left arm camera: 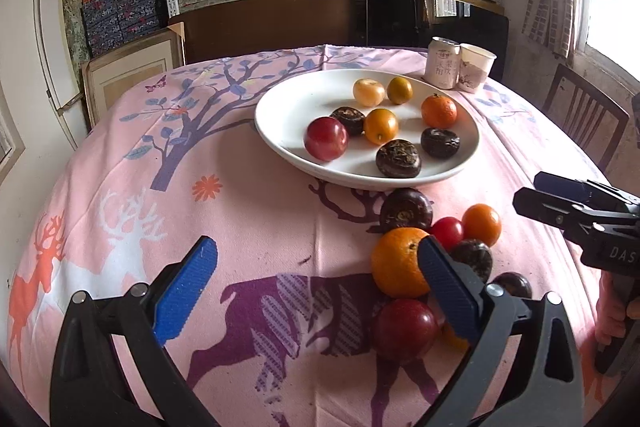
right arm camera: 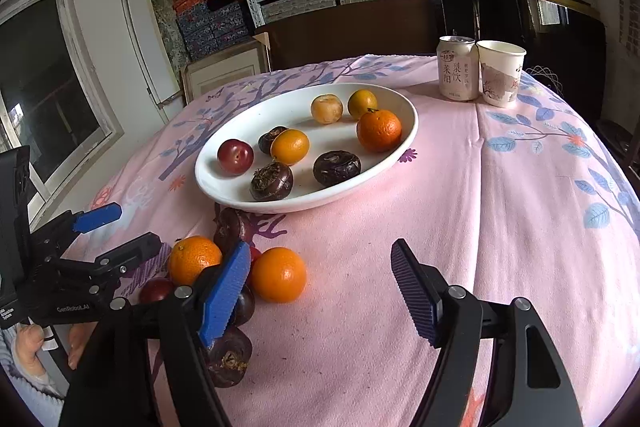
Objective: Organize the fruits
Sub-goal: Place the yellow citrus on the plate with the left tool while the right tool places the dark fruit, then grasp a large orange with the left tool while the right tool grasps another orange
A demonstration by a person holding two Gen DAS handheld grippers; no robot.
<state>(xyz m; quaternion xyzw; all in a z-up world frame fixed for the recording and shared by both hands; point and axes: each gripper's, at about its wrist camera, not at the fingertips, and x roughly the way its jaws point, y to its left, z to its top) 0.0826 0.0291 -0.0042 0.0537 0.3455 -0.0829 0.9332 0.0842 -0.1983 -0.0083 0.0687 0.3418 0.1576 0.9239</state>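
A white plate (left arm camera: 280, 131) (right arm camera: 224, 183) at mid-table holds several fruits: oranges, a red plum (left arm camera: 326, 139) and dark water chestnuts. In front of it a loose pile lies on the pink cloth, with a large orange (left arm camera: 396, 263) (right arm camera: 194, 259), a second orange (right arm camera: 279, 274), a plum (left arm camera: 404, 329) and a chestnut (left arm camera: 406, 209). My left gripper (left arm camera: 316, 251) (right arm camera: 138, 227) is open and empty, left of the pile, its right finger crossing the large orange in view. My right gripper (right arm camera: 318, 251) (left arm camera: 560, 207) is open, the second orange low between its fingers and untouched.
A drink can (left arm camera: 442, 63) (right arm camera: 458, 69) and a paper cup (left arm camera: 476, 67) (right arm camera: 500, 73) stand beyond the plate at the far right. A wooden chair (left arm camera: 580, 119) sits off the table's right edge. Shelves of boxes fill the back wall. A person's hand (right arm camera: 28, 343) holds the left gripper.
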